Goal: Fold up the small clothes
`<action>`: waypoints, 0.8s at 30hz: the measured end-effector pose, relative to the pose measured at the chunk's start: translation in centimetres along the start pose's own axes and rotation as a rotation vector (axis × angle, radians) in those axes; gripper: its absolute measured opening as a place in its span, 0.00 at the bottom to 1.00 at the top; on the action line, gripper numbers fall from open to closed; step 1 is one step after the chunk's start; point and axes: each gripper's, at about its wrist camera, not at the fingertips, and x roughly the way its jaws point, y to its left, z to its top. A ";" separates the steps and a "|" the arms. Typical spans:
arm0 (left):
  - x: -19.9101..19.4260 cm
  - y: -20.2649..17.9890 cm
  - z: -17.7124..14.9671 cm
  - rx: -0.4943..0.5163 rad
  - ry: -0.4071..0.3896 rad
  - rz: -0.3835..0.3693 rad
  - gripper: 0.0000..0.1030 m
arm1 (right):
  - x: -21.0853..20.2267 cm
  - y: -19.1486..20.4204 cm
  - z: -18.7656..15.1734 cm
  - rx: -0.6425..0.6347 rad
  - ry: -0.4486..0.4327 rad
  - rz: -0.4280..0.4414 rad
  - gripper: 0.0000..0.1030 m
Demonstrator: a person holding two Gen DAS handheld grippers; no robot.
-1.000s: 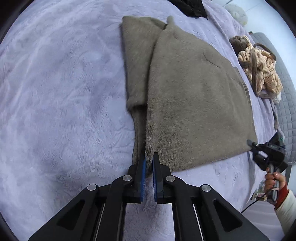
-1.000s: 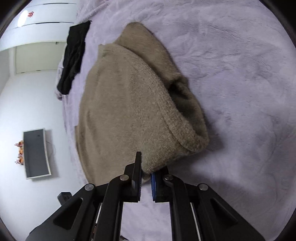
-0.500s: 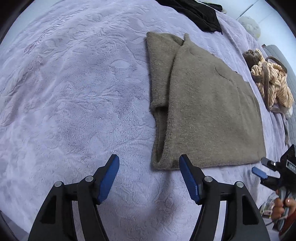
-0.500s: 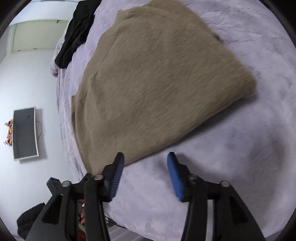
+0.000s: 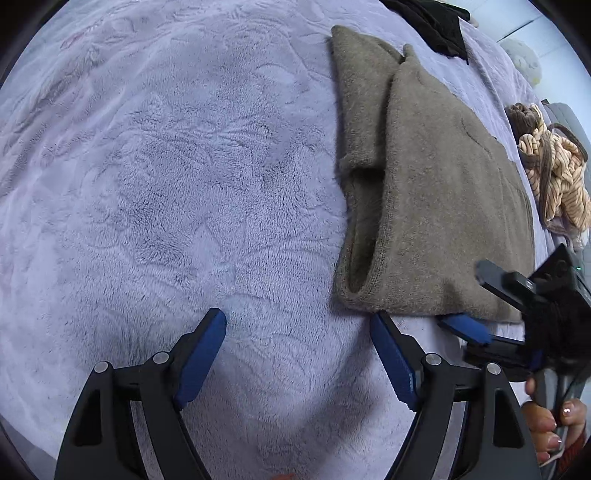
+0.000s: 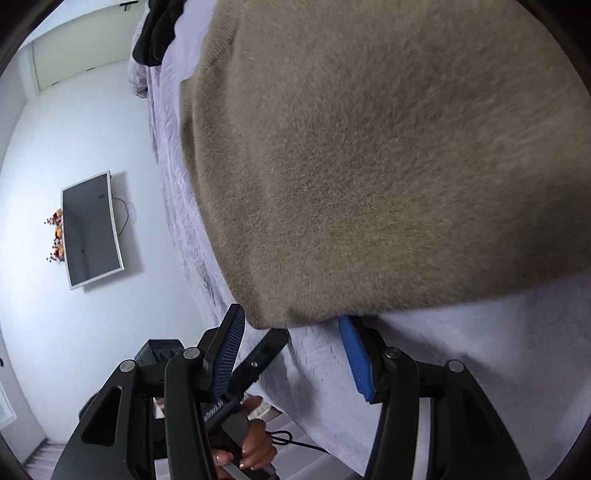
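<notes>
Both my jaws spread wide, holding nothing; right gripper (image 6: 291, 354) noses the folded brown sweater (image 5: 443, 206) hem, left gripper (image 5: 299, 354) beside it. Pinch both near corners evenly.

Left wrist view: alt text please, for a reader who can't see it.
A folded taupe knit garment lies flat on a lavender plush blanket, just beyond the open left gripper. The open right gripper reaches its near corner from the right; a black garment and a striped garment lie beyond.
</notes>
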 end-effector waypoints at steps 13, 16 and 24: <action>-1.7 0.1 0.0 -0.024 -0.009 -0.008 0.79 | -0.9 3.3 -0.9 -0.144 -0.018 -0.069 0.11; -1.6 -0.6 -0.1 -0.016 -0.008 0.009 0.79 | 0.8 2.0 -1.3 -0.147 0.041 -0.186 0.11; -1.5 -1.8 0.0 0.002 -0.008 0.020 0.79 | 1.0 1.7 -3.2 -0.156 0.076 -0.241 0.11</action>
